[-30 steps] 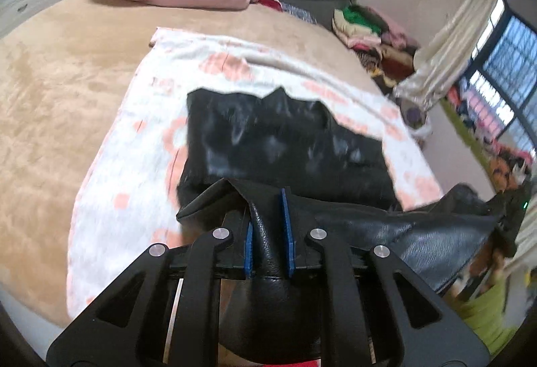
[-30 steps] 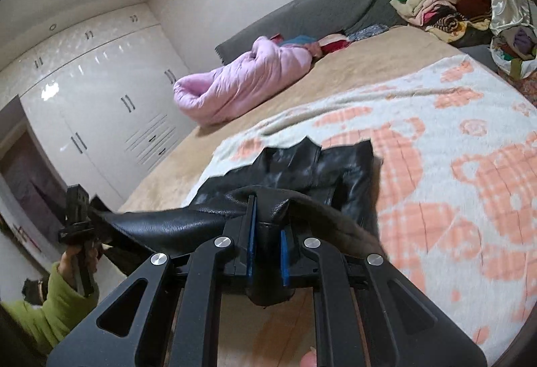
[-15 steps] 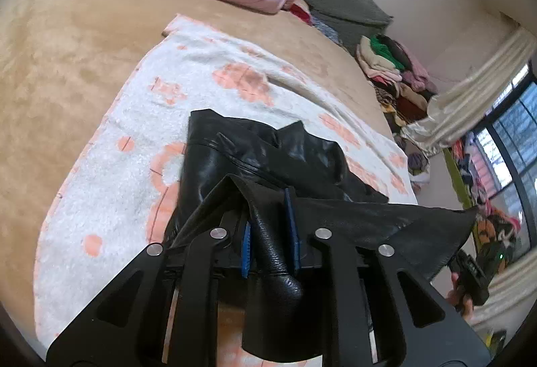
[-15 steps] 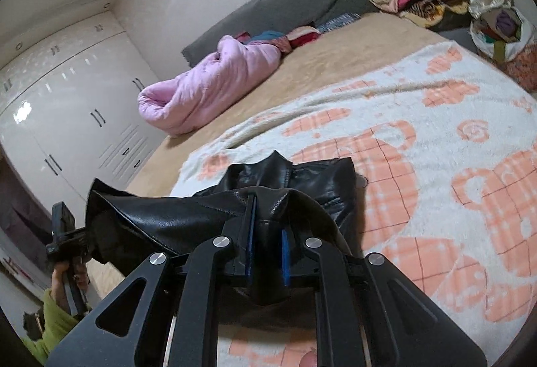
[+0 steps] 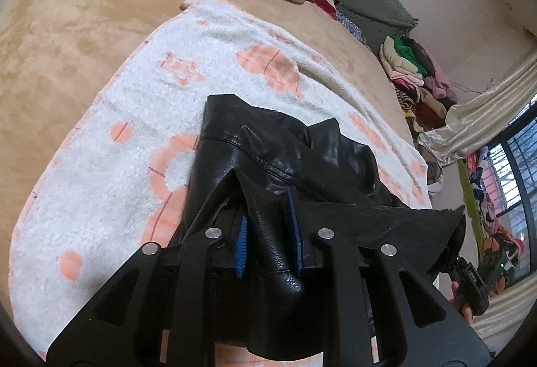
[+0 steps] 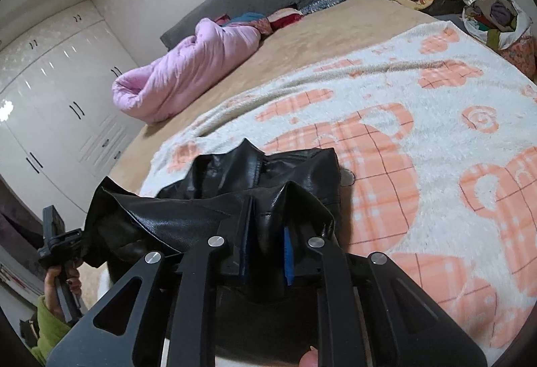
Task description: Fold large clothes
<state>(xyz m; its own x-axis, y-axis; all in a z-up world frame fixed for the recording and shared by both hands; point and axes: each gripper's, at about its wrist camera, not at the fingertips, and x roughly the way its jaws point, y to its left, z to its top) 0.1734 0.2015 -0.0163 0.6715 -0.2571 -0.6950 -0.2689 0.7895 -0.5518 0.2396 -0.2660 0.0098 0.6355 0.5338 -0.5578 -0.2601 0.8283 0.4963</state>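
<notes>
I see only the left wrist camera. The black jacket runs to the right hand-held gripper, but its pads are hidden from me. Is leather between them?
Observer: Yes. In the right wrist view, a fold of the black leather jacket sits between the blue pads of the right hand-held gripper.
Operator: What stands beyond the side of the bed on my side?
Observer: A white wardrobe with dark handles.
Operator: Can you see the arm that carries my gripper?
Observer: Yes. The hand on the left hand-held gripper comes out of a green sleeve.
</notes>
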